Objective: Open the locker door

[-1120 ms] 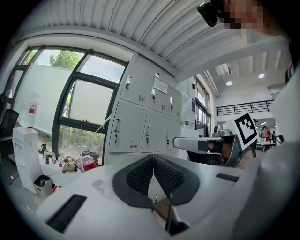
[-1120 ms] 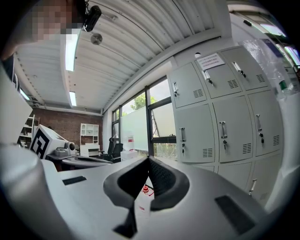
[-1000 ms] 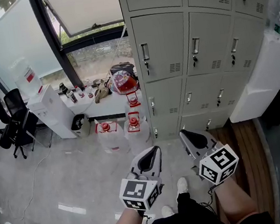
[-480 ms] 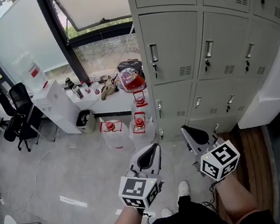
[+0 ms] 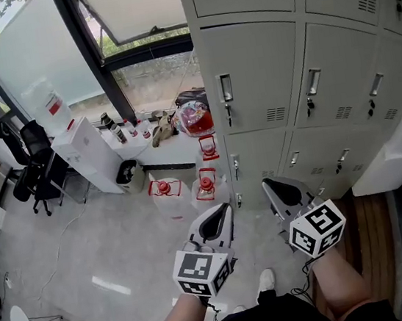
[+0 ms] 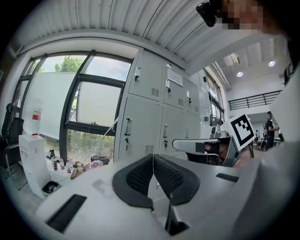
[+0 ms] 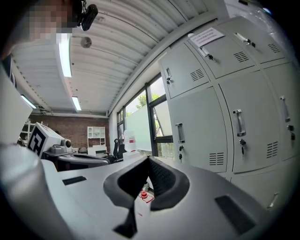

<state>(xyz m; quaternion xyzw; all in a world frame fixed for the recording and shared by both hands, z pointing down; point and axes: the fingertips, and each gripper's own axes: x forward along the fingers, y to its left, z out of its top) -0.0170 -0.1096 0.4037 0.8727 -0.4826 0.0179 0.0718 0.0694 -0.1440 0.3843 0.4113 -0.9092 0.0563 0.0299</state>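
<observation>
- Closer now: lockers (image 5: 270,72) loom larger ahead of both tongs.
- Pressed together and empty: left tongs (image 5: 222,216), right tongs (image 5: 270,189).
- Well ahead sits the door handle (image 5: 226,88); I judge the approach unfinished.

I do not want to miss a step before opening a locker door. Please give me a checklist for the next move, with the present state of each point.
1. Left gripper empty: ok, jaws together, nothing between.
2. Right gripper open for a handle: not ok, jaws together.
3. Locker doors closed: ok, none ajar in view.
4. Handle within touch: not ok, both grippers are short of it.
5. Door unlocked: cannot tell.
6. Water jugs out of the way: probably ok, they stand left of the doors.
</observation>
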